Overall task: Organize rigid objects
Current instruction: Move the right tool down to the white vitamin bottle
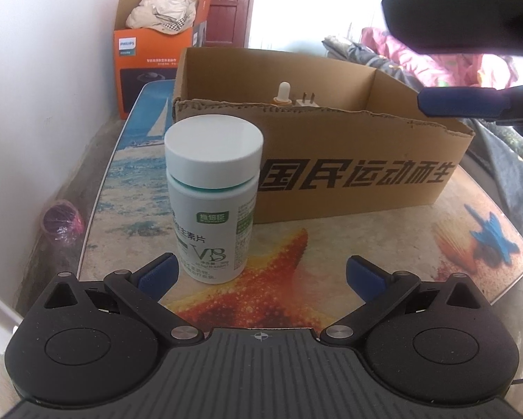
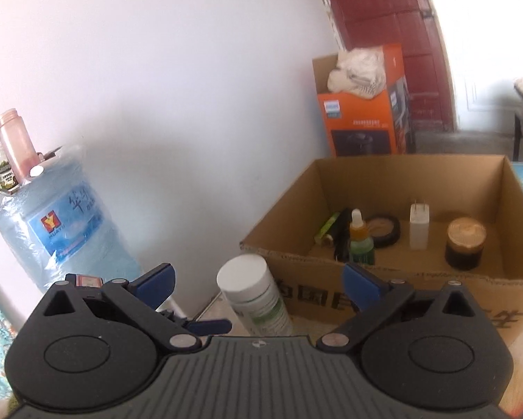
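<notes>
Honestly, with both my left claw (image 1: 259, 274) and right claw (image 2: 258, 281) spread empty, a careless approach could topple the upright bottle (image 1: 212, 202) beside the box (image 1: 331, 160).

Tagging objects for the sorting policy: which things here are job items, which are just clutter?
Job:
- white pill bottle, on the table
- cardboard box
- inside the box: dropper bottle, white charger, dark jar, compact

Clutter:
- orange box
- water jug
- pink bottle

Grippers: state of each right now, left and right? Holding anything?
Left tool: open, empty; the white vitamin bottle stands on the table just ahead of it.
Right tool: open wide, nothing in it.
</notes>
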### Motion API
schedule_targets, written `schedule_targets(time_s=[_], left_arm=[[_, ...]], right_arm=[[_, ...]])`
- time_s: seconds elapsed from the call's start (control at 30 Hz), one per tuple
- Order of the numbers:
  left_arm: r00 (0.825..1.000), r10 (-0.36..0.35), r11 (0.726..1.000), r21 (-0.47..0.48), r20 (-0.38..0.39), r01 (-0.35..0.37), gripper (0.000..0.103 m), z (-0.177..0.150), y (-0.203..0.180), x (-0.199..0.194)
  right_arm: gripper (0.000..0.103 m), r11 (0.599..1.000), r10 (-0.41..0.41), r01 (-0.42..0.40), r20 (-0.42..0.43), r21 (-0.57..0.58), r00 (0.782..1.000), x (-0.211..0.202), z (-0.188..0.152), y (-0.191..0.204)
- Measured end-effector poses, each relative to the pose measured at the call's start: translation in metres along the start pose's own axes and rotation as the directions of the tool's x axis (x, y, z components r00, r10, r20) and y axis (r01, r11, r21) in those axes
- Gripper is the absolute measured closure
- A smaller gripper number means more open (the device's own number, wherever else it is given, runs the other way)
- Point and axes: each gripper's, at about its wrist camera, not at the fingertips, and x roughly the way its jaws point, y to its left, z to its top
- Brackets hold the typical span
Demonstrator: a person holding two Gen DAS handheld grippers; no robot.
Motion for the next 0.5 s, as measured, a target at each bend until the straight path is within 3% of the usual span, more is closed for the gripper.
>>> schedule_targets(time_s=[0.27,0.5], left_arm=[[1.0,0.012,1.0,0.02,0.021,-0.013,0.0,0.0,-0.007,0.003],[0.995,0.062,0.997,0.046,0.073,-0.066,0.0,0.003,-0.008,0.009]], right_arm=[[0.0,1.0,-0.025,0.025,-0.029,-0.004,0.999,0.005,0.002,0.0],[0.0,0.985,0.075,-0.058,-0.099,0.164,0.992,0.035,0.007,-0.013]])
